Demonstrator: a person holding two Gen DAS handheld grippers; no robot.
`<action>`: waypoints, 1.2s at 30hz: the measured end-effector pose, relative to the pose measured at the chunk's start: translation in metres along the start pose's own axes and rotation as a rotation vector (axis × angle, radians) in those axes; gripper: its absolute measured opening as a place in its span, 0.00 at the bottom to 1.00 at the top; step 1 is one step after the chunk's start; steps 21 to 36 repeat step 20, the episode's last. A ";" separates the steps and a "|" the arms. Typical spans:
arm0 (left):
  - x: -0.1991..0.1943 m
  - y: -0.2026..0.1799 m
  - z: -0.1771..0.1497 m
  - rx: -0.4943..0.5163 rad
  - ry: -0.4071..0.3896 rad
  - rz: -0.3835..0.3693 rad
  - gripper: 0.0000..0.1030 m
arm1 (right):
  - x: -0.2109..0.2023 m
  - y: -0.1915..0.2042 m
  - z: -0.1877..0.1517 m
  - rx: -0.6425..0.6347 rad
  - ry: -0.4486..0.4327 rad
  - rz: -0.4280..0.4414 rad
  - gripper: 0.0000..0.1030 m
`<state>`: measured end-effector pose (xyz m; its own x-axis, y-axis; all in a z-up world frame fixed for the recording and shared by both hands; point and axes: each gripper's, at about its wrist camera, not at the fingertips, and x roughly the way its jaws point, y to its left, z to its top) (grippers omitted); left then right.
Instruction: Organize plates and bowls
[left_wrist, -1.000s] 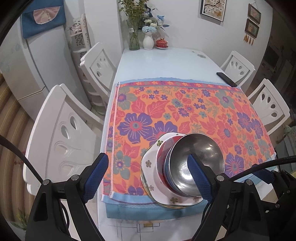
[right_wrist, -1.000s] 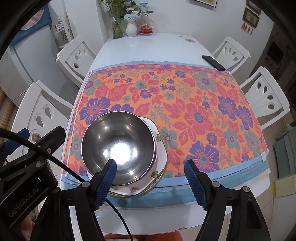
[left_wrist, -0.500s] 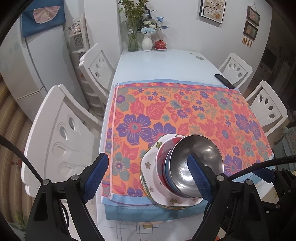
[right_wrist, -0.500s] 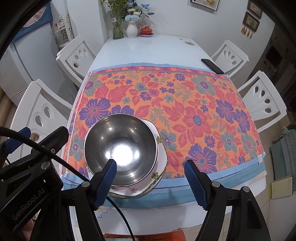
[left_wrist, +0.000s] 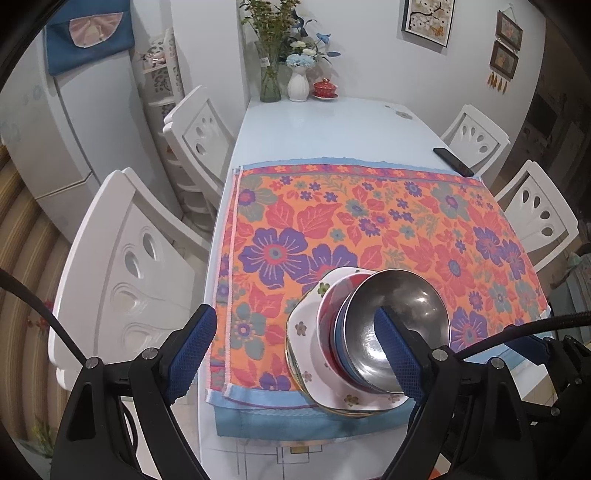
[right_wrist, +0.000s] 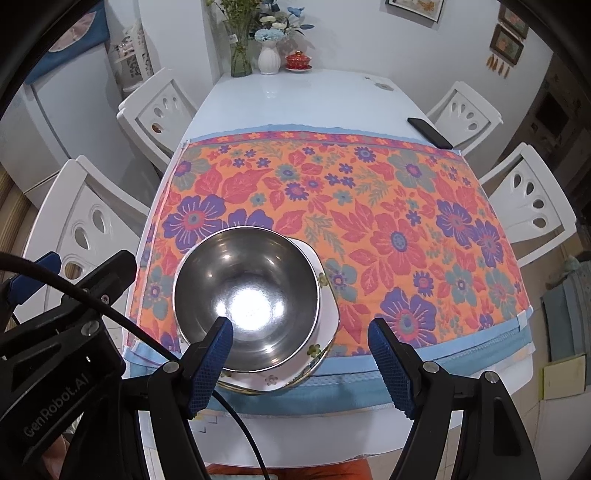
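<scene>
The dishes form one stack at the near edge of the floral cloth (right_wrist: 369, 206) on the white table (right_wrist: 295, 96): a steel bowl (right_wrist: 245, 295) sits on top, nested in a blue bowl (left_wrist: 341, 332) and a red bowl (left_wrist: 327, 314), all resting on white flower-patterned plates (left_wrist: 306, 332). The left gripper (left_wrist: 291, 350) hangs above the stack with jaws spread wide, holding nothing. The right gripper (right_wrist: 299, 358) is likewise spread apart and empty, above the stack's near side. A black phone (right_wrist: 430, 133) lies at the cloth's far corner.
</scene>
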<state>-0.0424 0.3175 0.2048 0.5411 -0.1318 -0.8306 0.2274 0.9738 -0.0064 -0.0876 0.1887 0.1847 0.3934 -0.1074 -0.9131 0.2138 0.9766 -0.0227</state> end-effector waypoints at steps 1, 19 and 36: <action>0.001 -0.001 0.000 0.001 0.003 -0.003 0.84 | 0.001 -0.001 0.000 0.001 0.004 -0.001 0.71; 0.003 -0.007 0.000 0.013 -0.048 0.108 0.86 | 0.012 -0.012 -0.002 0.023 0.016 0.014 0.71; 0.003 -0.007 0.001 0.013 -0.044 0.102 0.86 | 0.011 -0.014 -0.002 0.028 0.014 0.014 0.71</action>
